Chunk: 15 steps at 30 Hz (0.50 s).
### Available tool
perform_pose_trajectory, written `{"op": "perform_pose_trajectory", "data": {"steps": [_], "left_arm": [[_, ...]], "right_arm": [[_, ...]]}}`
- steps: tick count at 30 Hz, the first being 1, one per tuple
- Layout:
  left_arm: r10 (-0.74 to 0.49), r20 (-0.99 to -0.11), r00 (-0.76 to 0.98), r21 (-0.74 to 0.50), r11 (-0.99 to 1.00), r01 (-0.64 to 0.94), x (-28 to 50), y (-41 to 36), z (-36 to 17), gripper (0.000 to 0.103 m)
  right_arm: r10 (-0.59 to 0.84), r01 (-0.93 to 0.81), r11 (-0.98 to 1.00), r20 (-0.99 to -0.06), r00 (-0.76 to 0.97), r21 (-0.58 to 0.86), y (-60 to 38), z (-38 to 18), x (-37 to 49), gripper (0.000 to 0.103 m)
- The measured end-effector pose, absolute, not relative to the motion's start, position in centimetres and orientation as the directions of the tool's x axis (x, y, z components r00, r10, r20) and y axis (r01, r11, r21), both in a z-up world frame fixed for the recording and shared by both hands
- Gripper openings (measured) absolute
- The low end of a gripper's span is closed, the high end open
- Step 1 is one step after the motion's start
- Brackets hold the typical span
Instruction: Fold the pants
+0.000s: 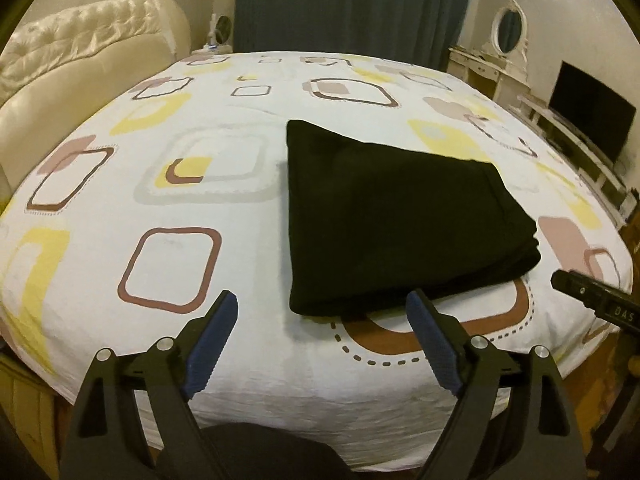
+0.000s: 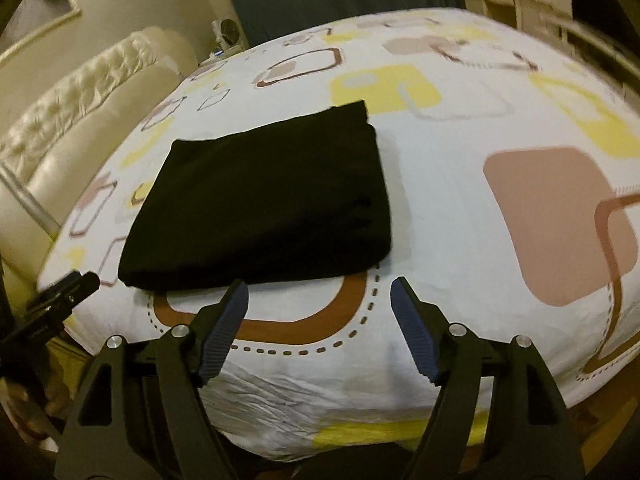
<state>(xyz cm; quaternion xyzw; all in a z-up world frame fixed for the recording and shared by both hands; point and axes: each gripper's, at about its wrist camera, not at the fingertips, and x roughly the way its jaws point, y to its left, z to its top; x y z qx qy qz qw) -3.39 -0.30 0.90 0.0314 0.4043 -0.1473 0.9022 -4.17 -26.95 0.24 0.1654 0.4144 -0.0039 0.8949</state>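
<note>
The black pants (image 1: 392,216) lie folded into a thick rectangular stack on the patterned bed sheet (image 1: 168,184), near the bed's front edge. In the right wrist view the same pants (image 2: 264,204) sit left of centre. My left gripper (image 1: 322,304) hovers open above the front edge, short of the stack, with nothing between its blue pads (image 1: 212,344). My right gripper (image 2: 320,292) is open too, its left fingertip over the stack's near edge, nothing held. Each gripper's tip shows in the other view: the right one (image 1: 592,296) at the far right, the left one (image 2: 60,296) at the far left.
A cream tufted headboard (image 1: 80,52) bounds the bed's left side. Dark curtains (image 1: 352,4) hang behind the bed. A white dresser with an oval mirror (image 1: 508,28) and a low stand with a dark television (image 1: 592,120) line the right wall.
</note>
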Motion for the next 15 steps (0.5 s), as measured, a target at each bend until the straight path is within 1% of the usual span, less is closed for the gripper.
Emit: {"op": "perform_pose_trajectory", "data": {"steps": [2,4,9,13,15], "left_arm": [[-0.232,-0.738,0.634,-0.043,0.954,0.298,-3.47,-0.61,0.73,0.085],[-0.211,-0.736,0.643,-0.011,0.954,0.3,-3.58,-0.94,0.58,0.085],[-0.185,-0.732,0.655,0.015,0.958,0.287,-3.73,-1.11,0.4,0.085],[-0.179,-0.733,0.657,0.015,0.96,0.279,-3.59,-1.07,0.34,0.085],[-0.181,-0.747,0.639,0.003,0.961,0.275,-3.32,-1.01,0.13,0.085]], "right_arm": [[0.095,0.13,0.962,-0.741,0.665,0.24,-26.03,0.54,-4.07,0.077],[0.083,0.119,0.969,-0.738,0.67,0.216,-25.64,0.64,-4.11,0.078],[0.075,0.125,0.969,-0.734,0.675,0.214,-25.67,0.74,-4.36,0.079],[0.077,0.134,0.966,-0.745,0.662,0.22,-25.8,0.44,-4.18,0.08],[0.075,0.139,0.965,-0.747,0.661,0.22,-25.91,0.42,-4.16,0.08]]}}
